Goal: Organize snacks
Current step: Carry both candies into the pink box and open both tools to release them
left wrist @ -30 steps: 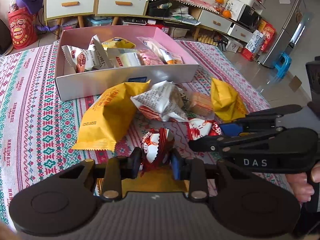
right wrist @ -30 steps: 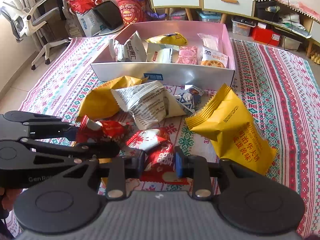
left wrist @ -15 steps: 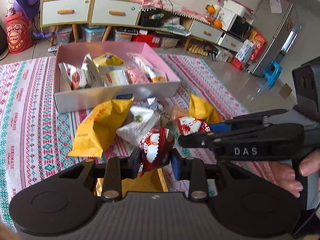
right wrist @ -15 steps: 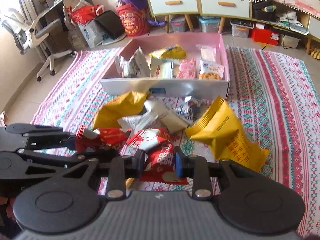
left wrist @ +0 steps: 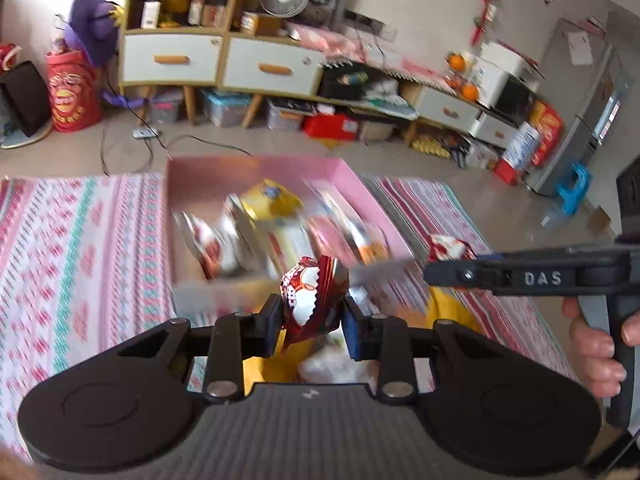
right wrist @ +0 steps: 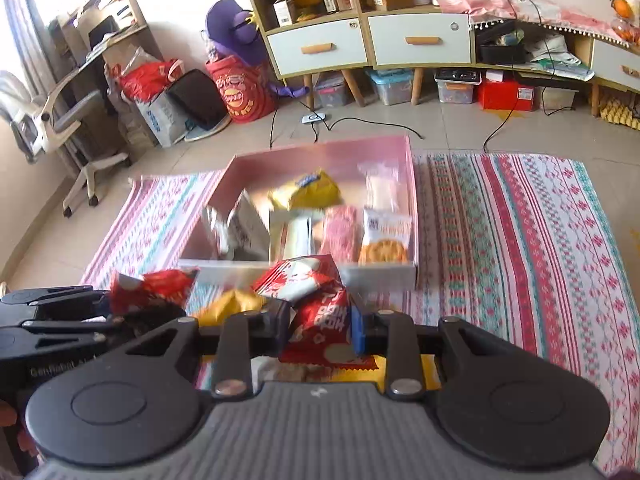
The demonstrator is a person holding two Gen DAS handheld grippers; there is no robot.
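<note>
My left gripper [left wrist: 310, 320] is shut on a red and white snack packet [left wrist: 312, 296] and holds it in the air just in front of the pink box [left wrist: 256, 168]. My right gripper [right wrist: 320, 324] is shut on another red and white snack packet [right wrist: 316, 308], also raised before the box [right wrist: 412, 208]. The box holds several snacks, among them a yellow bag [right wrist: 306, 190] and a cookie pack [right wrist: 386, 236]. The right gripper and its packet [left wrist: 448, 248] show at the right of the left wrist view; the left gripper's packet [right wrist: 148, 288] shows at the left of the right wrist view.
The box sits on a patterned pink and teal cloth [right wrist: 520, 220]. Yellow snack bags [right wrist: 232, 304] lie below the grippers. Beyond the cloth are the floor, a cabinet with drawers [right wrist: 368, 44], a red bucket [right wrist: 240, 96] and an office chair [right wrist: 60, 120].
Both grippers have lifted with their packets and moved toward the box; the loose snack pile has dropped below and behind the fingers. The left wrist view is motion-blurred.
</note>
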